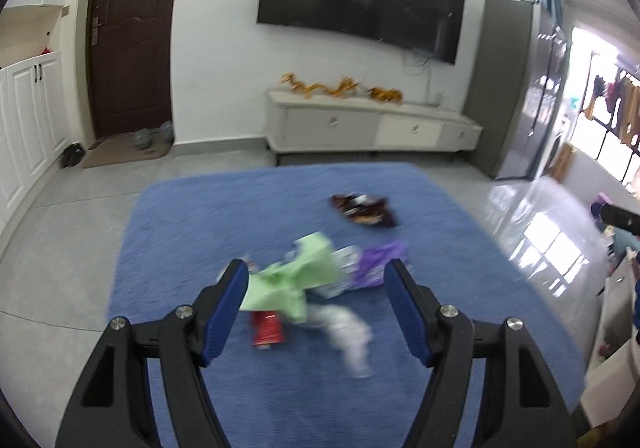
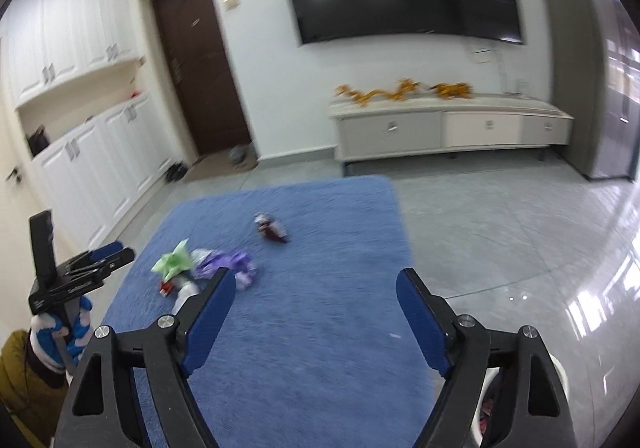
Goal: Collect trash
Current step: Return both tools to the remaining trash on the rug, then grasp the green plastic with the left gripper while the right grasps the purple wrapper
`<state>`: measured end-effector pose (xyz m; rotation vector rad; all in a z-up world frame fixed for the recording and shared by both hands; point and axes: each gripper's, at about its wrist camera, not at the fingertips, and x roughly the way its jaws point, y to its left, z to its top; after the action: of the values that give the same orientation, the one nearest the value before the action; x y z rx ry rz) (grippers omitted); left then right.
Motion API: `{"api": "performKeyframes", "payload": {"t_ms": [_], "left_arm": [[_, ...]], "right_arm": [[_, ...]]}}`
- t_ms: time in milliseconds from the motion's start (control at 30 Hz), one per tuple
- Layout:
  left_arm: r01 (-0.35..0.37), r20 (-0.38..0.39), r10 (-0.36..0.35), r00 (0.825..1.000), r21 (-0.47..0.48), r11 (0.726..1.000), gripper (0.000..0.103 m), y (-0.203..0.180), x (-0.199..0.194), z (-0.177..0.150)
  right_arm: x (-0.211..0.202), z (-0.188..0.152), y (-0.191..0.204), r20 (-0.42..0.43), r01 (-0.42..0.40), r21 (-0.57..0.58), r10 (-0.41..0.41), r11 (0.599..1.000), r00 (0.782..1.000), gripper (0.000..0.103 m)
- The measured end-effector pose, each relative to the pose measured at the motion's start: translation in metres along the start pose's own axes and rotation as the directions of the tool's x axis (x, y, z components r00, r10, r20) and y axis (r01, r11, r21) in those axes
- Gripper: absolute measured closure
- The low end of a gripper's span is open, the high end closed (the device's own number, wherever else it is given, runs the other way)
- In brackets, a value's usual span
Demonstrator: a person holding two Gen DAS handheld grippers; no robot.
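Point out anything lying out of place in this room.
Litter is strewn on the blue rug: green paper, a red can, white paper, a purple wrapper and a dark wrapper lying apart.

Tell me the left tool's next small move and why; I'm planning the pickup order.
Probably ease the open, empty left tool forward and down onto the crumpled light-green paper wrapper on the blue rug: it lies nearest, framed between the fingers.
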<state>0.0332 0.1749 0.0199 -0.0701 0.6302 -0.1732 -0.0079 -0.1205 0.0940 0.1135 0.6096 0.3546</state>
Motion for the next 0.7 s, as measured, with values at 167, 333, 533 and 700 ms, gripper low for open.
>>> {"api": "performKeyframes", "payload": {"t_ms": [167,333,533,700], "left_arm": [[-0.003,-0.041,0.005,0.999,0.057,0.998,0.034,0.003,0.026,-0.007],[0.012,-0.082,-0.004,0.997,0.098,0.995,0.034,-0.004,0.059,-0.006],[0.003,-0.107,0.010,0.994,0.117,0.993,0.034,0.001,0.087,-0.005],[0.001,-0.115,0.014,0.993,0.129,0.992,0.035,0.005,0.094,-0.007]], "right_arm": [[0.072,0.005,0.033,-0.108,-0.095,-0.050,0.089,0.994,0.990,0.015],[0.133,0.003,0.057,-0.190,-0.150,-0.065,0.136,0.987,0.972,0.009],[0.187,0.000,0.076,-0.247,-0.205,-0.056,0.186,0.977,0.951,0.006],[0.219,-0.003,0.081,-0.273,-0.229,-0.026,0.213,0.973,0.938,0.006]]}}
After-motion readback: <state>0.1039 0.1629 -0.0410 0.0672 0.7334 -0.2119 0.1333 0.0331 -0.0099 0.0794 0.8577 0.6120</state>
